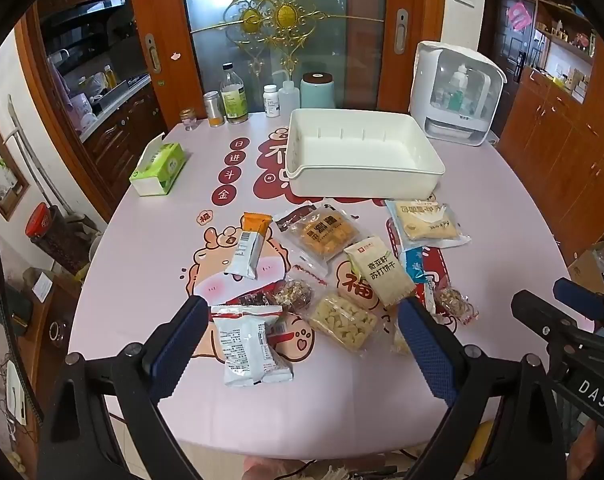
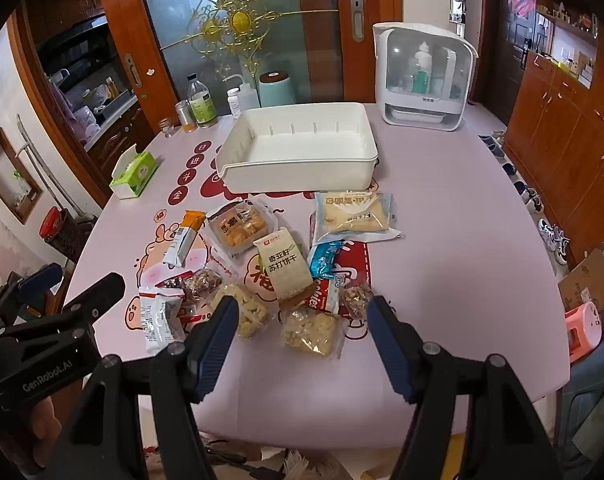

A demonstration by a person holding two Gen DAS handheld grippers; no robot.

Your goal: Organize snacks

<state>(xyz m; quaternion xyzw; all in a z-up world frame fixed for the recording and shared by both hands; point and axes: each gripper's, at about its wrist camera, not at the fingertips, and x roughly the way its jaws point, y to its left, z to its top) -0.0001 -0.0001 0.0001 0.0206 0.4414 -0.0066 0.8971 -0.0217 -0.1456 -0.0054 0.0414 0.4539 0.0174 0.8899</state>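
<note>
Several snack packets lie scattered on the pink table (image 1: 142,280). An empty white bin (image 1: 362,156) stands behind them, also in the right wrist view (image 2: 298,152). My left gripper (image 1: 302,312) is open and empty, hovering over the near packets, with a white and red packet (image 1: 250,344) between its fingers. My right gripper (image 2: 302,312) is open and empty above a pale cracker packet (image 2: 310,332). A cream soda-cracker pack (image 2: 284,268), a blue packet (image 2: 322,258), an orange bar (image 1: 250,248) and a large bread packet (image 2: 354,214) lie farther off.
A green tissue box (image 1: 158,168) sits at the left. Bottles and jars (image 1: 234,96) and a teal canister (image 1: 318,88) line the far edge. A white appliance (image 1: 454,92) stands at the far right. Cabinets, shoes and a pink stool (image 2: 582,324) are beside the table.
</note>
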